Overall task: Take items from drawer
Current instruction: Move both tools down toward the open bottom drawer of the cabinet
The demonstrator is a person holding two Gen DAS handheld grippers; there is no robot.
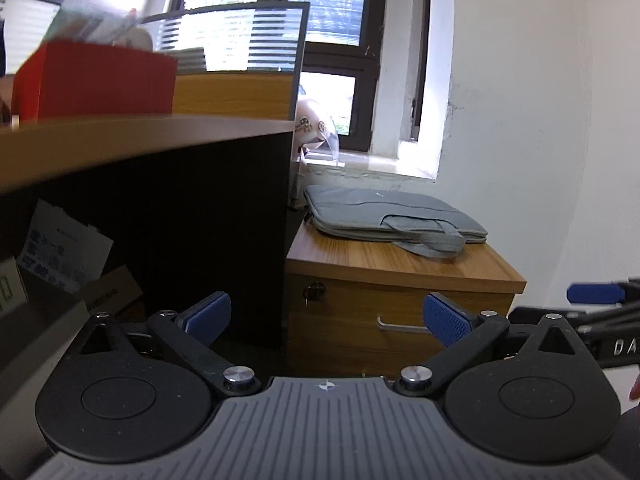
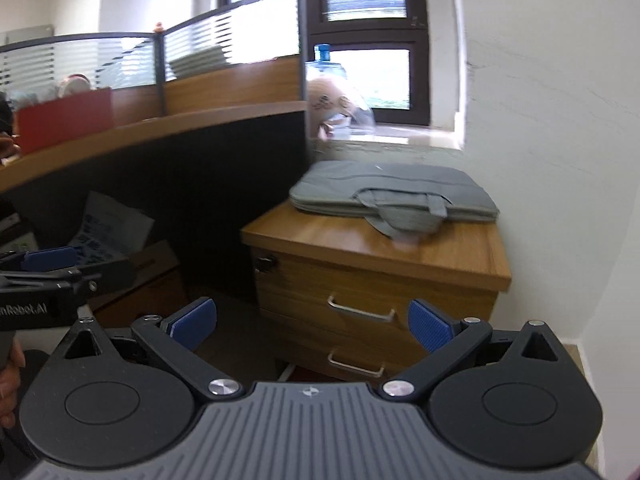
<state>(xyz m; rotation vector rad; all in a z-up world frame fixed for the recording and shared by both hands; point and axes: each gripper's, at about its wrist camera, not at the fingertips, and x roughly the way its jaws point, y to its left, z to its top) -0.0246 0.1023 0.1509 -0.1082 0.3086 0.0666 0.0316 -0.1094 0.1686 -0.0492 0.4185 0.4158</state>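
A wooden drawer cabinet (image 1: 400, 276) (image 2: 376, 280) stands beside the desk, against the white wall. All its drawers look closed. The upper drawer handle (image 2: 360, 309) and a lower handle (image 2: 354, 365) show in the right wrist view; one handle (image 1: 400, 326) shows in the left wrist view. My left gripper (image 1: 327, 318) is open and empty, short of the cabinet front. My right gripper (image 2: 312, 324) is open and empty too, facing the drawers from a little way off. Each gripper shows at the edge of the other's view.
A grey laptop bag (image 1: 394, 218) (image 2: 394, 196) lies on the cabinet top. The dark desk panel (image 1: 180, 232) stands to the left, with a cardboard box (image 2: 148, 276) and papers under the desk. A red box (image 1: 96, 80) sits on the desk. A water bottle (image 2: 332, 92) is by the window sill.
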